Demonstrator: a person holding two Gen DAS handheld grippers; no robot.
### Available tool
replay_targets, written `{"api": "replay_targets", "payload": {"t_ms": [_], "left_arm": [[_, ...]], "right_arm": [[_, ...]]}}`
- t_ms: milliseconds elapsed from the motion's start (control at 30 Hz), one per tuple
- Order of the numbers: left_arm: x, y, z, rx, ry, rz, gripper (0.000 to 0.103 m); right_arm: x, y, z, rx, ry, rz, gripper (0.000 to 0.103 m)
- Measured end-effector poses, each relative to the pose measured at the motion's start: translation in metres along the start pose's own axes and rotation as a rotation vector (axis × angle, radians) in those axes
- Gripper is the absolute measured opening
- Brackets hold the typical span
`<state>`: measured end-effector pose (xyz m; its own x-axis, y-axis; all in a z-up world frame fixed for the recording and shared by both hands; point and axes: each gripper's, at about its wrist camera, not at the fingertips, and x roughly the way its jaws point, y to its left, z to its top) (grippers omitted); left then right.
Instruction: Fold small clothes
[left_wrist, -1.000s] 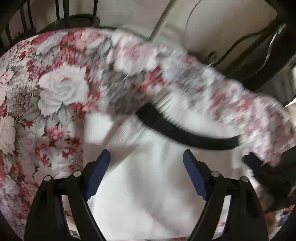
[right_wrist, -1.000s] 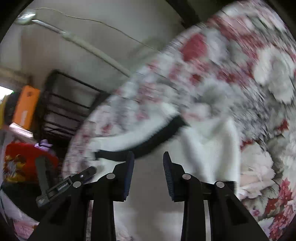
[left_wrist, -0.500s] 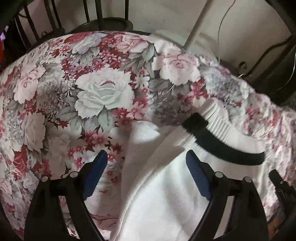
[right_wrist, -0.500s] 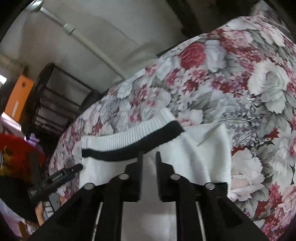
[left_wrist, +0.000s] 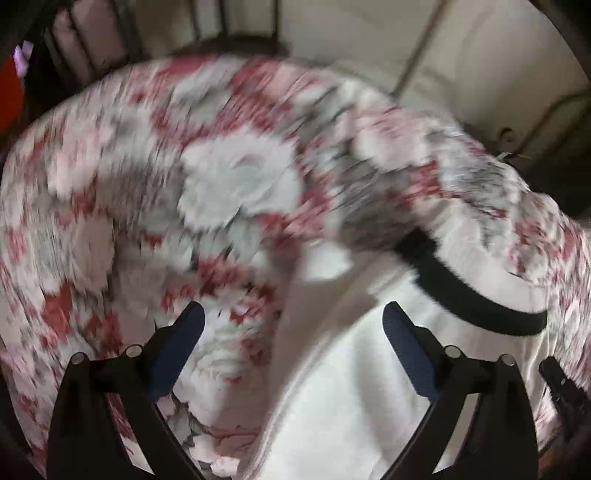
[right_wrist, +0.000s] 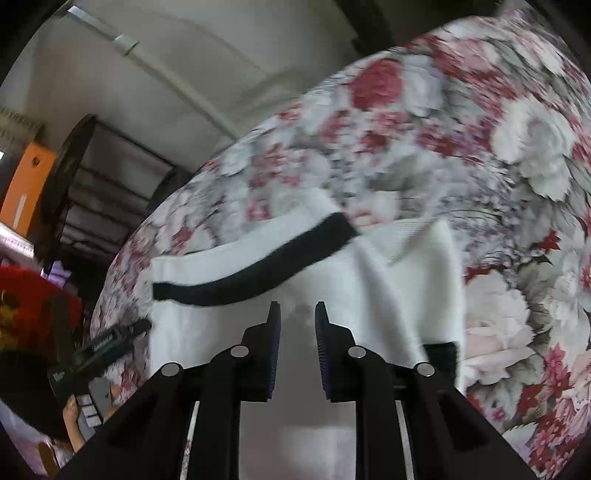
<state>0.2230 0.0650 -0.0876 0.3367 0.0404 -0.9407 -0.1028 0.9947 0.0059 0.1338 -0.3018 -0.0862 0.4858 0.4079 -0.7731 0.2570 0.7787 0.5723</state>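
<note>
**White garment on the floral cloth, both grippers above it**

A white knit garment (right_wrist: 303, 295) with a black stripe (right_wrist: 258, 266) lies on a table covered by a floral cloth (right_wrist: 498, 155). A folded flap (right_wrist: 424, 266) of it lies on its right side in the right wrist view.

The left gripper (left_wrist: 291, 343) stands wide apart and its jaws are opening; nothing is pinched between them. Below it lie the garment's left edge and the floral cloth. This view is blurred.

The right gripper (right_wrist: 297, 328) has its jaws close together with a narrow gap between them. The white knit shows through the gap and is not clamped.

A dark rack (right_wrist: 92, 192) stands far left, beyond the table.
</note>
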Motion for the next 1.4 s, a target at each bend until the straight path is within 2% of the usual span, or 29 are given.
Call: {"api": "replay_targets", "payload": {"t_ms": [67, 133, 233, 400, 733, 1033, 1200, 1333, 1400], "left_arm": [[-0.006, -0.013, -0.001, 0.079, -0.054, 0.039, 0.095], [-0.005, -0.025, -0.005, 0.147, -0.079, 0.078, 0.095], [0.004, -0.039, -0.011, 0.193, -0.086, 0.125, 0.095], [0.002, -0.038, -0.017, 0.21, -0.103, 0.136, 0.095], [0.005, -0.041, -0.024, 0.249, -0.123, 0.208, 0.095], [-0.006, -0.047, -0.024, 0.271, -0.151, 0.214, 0.095], [-0.004, -0.046, -0.027, 0.279, -0.137, 0.224, 0.095], [0.023, -0.037, -0.032, 0.287, -0.032, 0.295, 0.095], [0.029, -0.034, -0.034, 0.278, -0.021, 0.288, 0.096]], "right_arm": [[0.002, 0.009, -0.003, -0.044, 0.005, -0.013, 0.031], [0.003, 0.013, -0.006, -0.078, 0.011, -0.033, 0.032], [0.003, 0.011, -0.009, -0.082, 0.028, -0.032, 0.032], [0.005, 0.013, -0.01, -0.083, 0.02, -0.034, 0.038], [0.005, 0.024, -0.017, -0.131, 0.04, -0.028, 0.04], [0.004, 0.035, -0.027, -0.172, 0.075, -0.019, 0.041], [-0.001, 0.043, -0.036, -0.217, 0.092, -0.017, 0.041], [0.006, 0.042, -0.048, -0.247, 0.124, -0.032, 0.045], [0.022, 0.035, -0.058, -0.264, 0.187, -0.073, 0.049]]}}
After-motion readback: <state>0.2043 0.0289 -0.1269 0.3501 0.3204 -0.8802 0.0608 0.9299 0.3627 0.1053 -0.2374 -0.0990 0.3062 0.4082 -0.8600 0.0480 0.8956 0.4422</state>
